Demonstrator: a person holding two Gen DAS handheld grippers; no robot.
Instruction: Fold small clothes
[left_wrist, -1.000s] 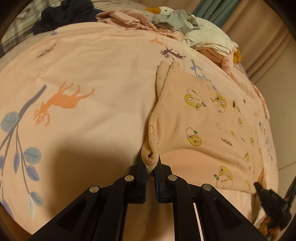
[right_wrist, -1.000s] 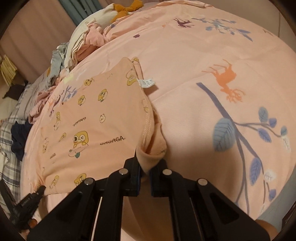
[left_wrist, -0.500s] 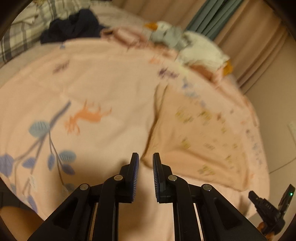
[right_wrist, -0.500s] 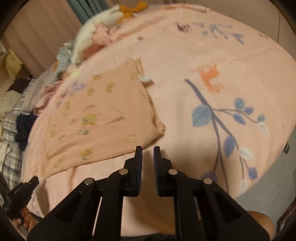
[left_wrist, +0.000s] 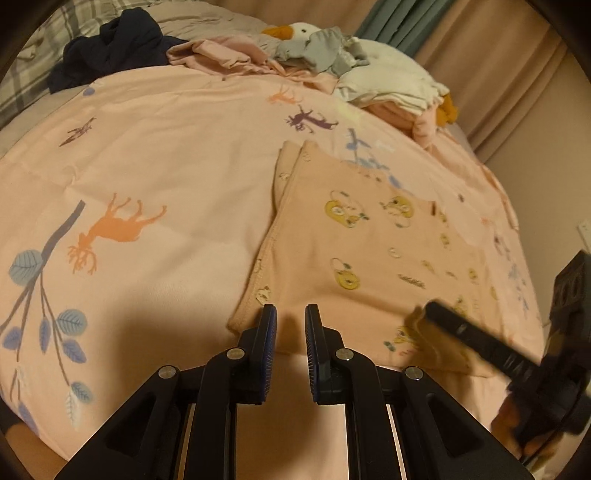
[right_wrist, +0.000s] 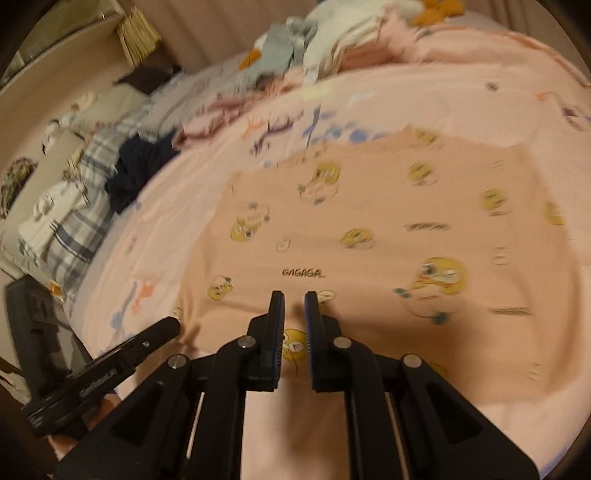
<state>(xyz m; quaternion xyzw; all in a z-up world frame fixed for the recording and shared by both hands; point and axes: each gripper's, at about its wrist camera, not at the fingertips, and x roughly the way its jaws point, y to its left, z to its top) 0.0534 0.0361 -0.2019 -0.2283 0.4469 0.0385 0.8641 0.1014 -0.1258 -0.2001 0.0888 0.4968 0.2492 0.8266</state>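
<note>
A small peach garment (left_wrist: 369, 258) printed with yellow cartoon faces lies folded flat on the pink bedspread (left_wrist: 166, 177). My left gripper (left_wrist: 290, 314) is open and empty, just above the garment's near left corner. My right gripper (right_wrist: 293, 299) is open and empty, over the garment's (right_wrist: 369, 240) near edge. The right gripper's finger also shows in the left wrist view (left_wrist: 476, 343), at the garment's near right corner. The left gripper's finger shows in the right wrist view (right_wrist: 110, 369), at the lower left.
A pile of loose clothes (left_wrist: 384, 85) and a goose plush (left_wrist: 295, 33) lie at the bed's far side. A dark navy garment (left_wrist: 110, 48) lies far left on a plaid blanket (right_wrist: 66, 229). Curtains (left_wrist: 480, 55) hang behind.
Both grippers let go of the garment's corners and drew back. The garment now lies flat. The right gripper has swung to the left over the garment.
</note>
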